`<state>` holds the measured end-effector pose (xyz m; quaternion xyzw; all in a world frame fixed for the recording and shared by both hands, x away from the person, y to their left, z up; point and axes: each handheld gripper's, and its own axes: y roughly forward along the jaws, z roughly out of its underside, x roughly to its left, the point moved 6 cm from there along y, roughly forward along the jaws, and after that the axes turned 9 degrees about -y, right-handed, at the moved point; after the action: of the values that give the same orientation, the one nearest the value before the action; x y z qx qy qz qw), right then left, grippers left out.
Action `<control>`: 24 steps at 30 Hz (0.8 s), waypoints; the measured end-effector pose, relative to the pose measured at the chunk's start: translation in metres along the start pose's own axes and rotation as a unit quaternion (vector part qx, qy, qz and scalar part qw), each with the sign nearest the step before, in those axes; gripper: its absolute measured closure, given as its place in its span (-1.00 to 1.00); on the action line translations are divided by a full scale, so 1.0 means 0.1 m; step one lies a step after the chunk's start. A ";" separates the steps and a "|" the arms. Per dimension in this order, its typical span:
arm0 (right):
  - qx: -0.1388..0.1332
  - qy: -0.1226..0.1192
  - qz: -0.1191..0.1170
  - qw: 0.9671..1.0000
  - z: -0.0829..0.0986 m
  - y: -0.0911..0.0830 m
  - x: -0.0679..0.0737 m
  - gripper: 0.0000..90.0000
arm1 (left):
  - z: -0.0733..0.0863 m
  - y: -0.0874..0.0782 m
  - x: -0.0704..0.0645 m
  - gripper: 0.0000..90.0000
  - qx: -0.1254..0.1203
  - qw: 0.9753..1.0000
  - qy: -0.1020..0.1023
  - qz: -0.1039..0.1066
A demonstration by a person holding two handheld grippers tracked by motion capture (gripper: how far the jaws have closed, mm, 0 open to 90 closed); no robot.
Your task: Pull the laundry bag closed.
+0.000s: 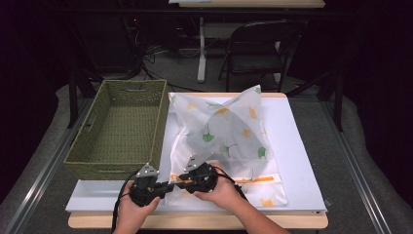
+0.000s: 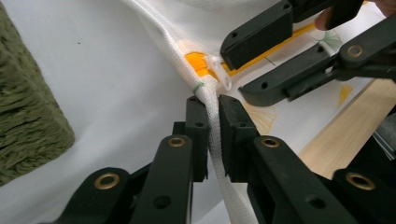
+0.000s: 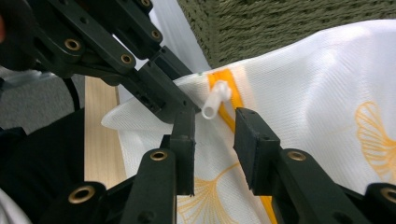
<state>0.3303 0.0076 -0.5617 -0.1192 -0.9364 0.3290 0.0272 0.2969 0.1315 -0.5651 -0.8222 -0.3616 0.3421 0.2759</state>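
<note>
Beside the green basket (image 1: 119, 127), mesh bag (image 1: 224, 131) is lying on the table (image 1: 297, 161); left gripper (image 2: 213, 114) is pinching its corner, right gripper (image 3: 214, 125) jaws spread around the zipper pull (image 3: 215, 100).

Bag (image 1: 224, 131) contents hidden behind mesh; basket (image 2: 28, 116) cut by frame edge.

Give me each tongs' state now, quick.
Left tongs: shut on the mesh bag edge.
Right tongs: open, jaws either side of the white zipper pull, not gripping.
</note>
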 end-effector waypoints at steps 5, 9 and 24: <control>0.012 -0.018 0.015 1.000 0.01 0.03 0.02 0.59 | -0.01 -0.05 0.00 0.87 -0.004 1.000 0.012 -0.002; 0.009 -0.022 0.019 1.000 0.00 0.02 0.02 0.74 | -0.01 -0.04 -0.02 0.96 -0.003 1.000 0.012 -0.001; -0.017 -0.016 0.024 0.999 -0.08 -0.10 -0.01 0.93 | 0.00 -0.01 -0.03 0.98 0.000 1.000 0.020 -0.001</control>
<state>0.3301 0.0045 -0.5488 -0.1374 -0.9391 0.3151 0.0024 0.2948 0.1300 -0.5631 -0.8287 -0.3566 0.3249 0.2836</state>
